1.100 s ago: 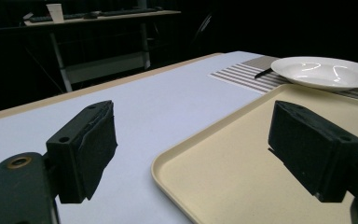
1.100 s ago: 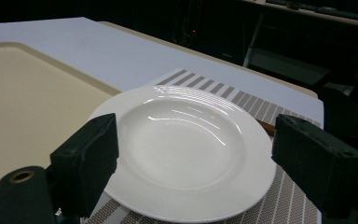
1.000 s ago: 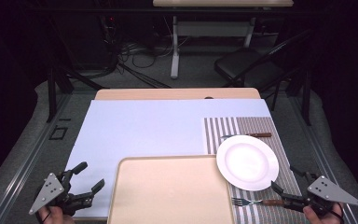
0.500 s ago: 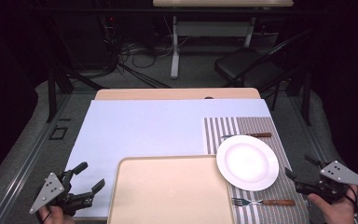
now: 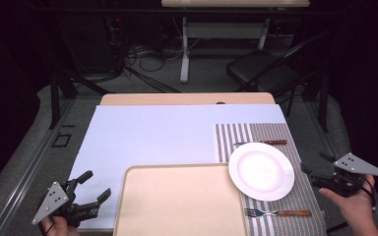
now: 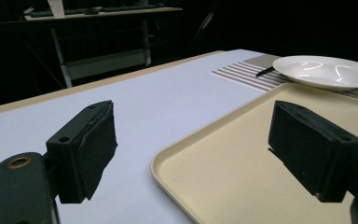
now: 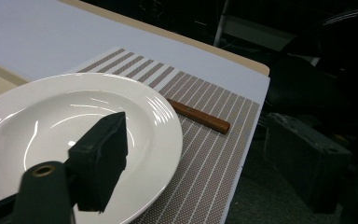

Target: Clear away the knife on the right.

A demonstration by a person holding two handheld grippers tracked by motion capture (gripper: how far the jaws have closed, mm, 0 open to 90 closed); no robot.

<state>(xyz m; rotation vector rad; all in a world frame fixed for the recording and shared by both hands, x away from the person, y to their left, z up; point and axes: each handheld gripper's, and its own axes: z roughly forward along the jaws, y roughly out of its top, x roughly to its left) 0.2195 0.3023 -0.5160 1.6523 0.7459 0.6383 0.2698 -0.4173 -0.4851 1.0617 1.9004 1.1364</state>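
1. The right gripper [image 5: 311, 173] hovered off the desk's right edge, jaws wide with nothing between them, having just been closing a little.
2. At its nine o'clock sat the round white ceramic plate [image 5: 261, 170] on a striped grey placemat [image 5: 266, 132].
3. A wooden-handled fork [image 5: 277, 213] lay at the plate's six o'clock, a wooden-handled knife [image 5: 261, 142] at twelve.
4. The left gripper [image 5: 94, 185] stood wide and empty, beside the beige plastic tray [image 5: 179, 206].

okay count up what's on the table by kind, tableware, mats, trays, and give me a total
Plates: 1, the white plate
Cutlery: 2, the fork and the knife
Placemats: 1, the striped placemat
Trays: 1, the beige tray
Total: 5
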